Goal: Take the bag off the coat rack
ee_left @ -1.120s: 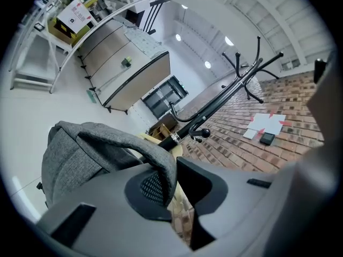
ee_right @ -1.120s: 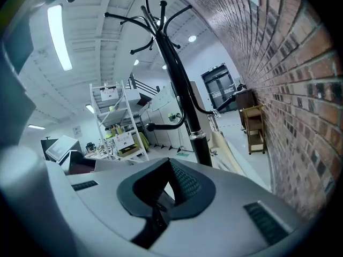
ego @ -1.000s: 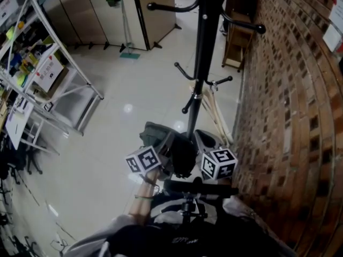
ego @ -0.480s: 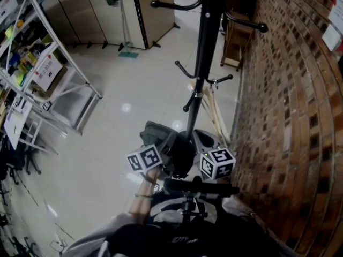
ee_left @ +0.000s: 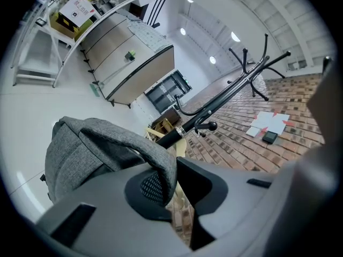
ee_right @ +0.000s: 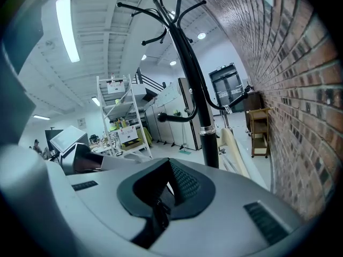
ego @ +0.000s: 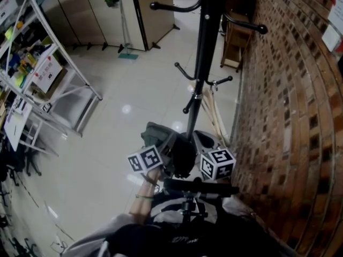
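The black coat rack (ego: 202, 63) stands by the brick wall, and the hooks that show on it are bare. The grey bag (ego: 158, 135) hangs low beside the pole, off the hooks. My left gripper (ego: 165, 150) is shut on it. In the left gripper view the bag (ee_left: 80, 149) hangs to the left, its grey handle pinched in the left gripper (ee_left: 170, 183), with the coat rack (ee_left: 225, 98) behind. My right gripper (ego: 197, 144) is close beside the left. In the right gripper view the right gripper (ee_right: 163, 194) is shut on a thin black strap (ee_right: 159, 210), and the coat rack (ee_right: 190, 74) rises just ahead.
A brick wall (ego: 289, 116) runs along the right. Wooden slats (ego: 214, 114) lean near the rack's base and a small wooden cart (ego: 238, 36) stands behind it. Metal shelving (ego: 53, 74) with boxes fills the left, with cabinets (ego: 107, 15) at the back.
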Demonstrator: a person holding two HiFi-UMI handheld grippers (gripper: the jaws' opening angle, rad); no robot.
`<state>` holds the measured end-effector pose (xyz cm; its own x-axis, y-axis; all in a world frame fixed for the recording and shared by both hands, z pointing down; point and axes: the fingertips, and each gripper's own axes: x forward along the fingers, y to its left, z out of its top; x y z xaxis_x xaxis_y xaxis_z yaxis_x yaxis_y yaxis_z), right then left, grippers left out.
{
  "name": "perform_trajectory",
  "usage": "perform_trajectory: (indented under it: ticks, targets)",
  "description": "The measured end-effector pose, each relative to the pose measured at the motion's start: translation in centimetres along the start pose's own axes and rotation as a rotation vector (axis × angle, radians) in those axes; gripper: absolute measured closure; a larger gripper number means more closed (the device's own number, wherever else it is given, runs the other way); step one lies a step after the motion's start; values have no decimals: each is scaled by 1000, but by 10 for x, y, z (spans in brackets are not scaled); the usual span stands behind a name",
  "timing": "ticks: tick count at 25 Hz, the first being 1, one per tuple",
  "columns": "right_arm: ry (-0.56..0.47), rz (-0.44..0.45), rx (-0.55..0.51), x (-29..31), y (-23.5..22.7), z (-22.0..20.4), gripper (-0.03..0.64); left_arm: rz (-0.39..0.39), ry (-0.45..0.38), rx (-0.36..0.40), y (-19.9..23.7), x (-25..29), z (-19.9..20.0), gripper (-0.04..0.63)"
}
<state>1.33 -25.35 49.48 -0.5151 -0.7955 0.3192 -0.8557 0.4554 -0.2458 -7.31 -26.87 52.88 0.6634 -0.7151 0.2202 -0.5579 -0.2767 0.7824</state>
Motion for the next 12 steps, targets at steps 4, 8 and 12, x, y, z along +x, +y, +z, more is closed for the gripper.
perform_trajectory:
  ticks: [4, 8, 12]
  targets:
    - [2, -9, 1, -2, -2, 3, 624, 2, 4, 1, -2, 2, -1, 554]
    - [1, -5, 2, -3, -2, 3, 624, 5, 5, 0, -3, 2, -2, 554]
    - [-1, -4, 6, -5, -3, 1, 624, 5, -3, 0, -6, -1, -1, 554]
